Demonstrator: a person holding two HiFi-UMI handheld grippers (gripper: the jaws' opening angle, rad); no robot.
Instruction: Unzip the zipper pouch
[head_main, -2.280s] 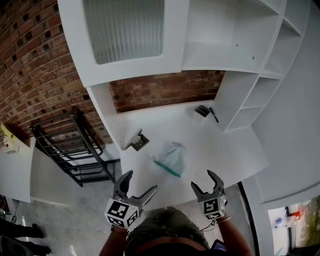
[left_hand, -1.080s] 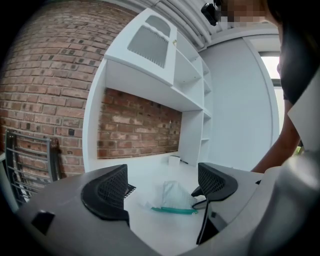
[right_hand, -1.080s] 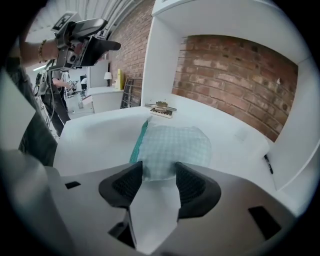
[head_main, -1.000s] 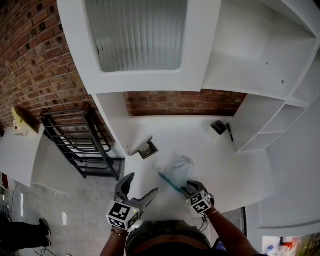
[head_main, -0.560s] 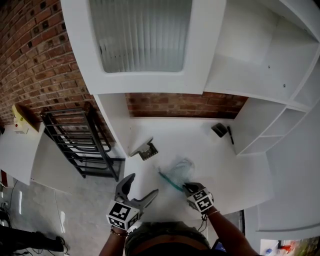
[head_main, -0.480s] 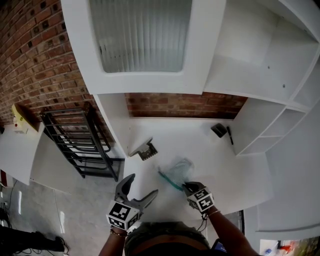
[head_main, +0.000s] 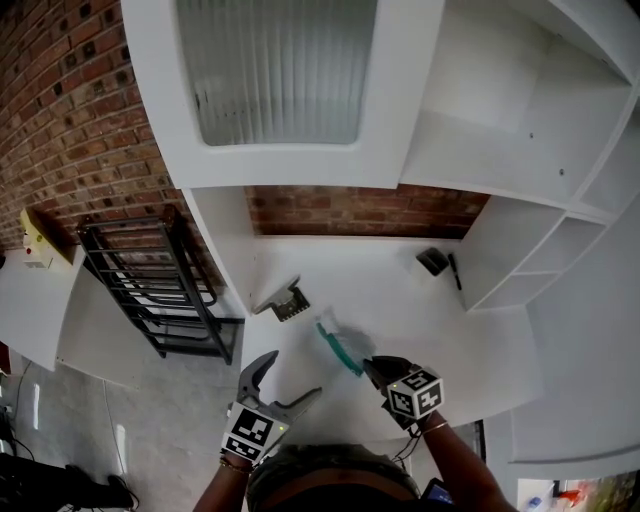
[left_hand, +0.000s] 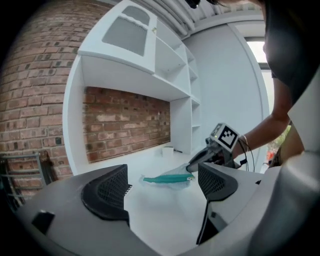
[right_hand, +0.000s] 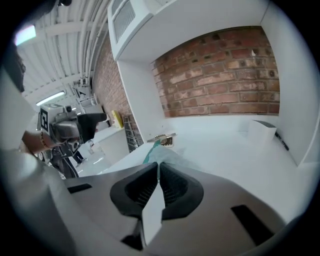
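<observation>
Open desktop (head_main: 390, 300) lies between the metal bracket (head_main: 283, 300) and the small container (head_main: 432, 261).

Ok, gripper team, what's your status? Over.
Right gripper shut on one end of the zipper pouch. Left gripper open, empty, short of it. Its zipper looks closed. Metal part lies beyond, clear.

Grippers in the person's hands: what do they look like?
Both the left gripper and right gripper are grey, with two curved fingers faced in dark ribbing. Each carries a white cube printed with black square markers. Thin bands circle the right wrist.
</observation>
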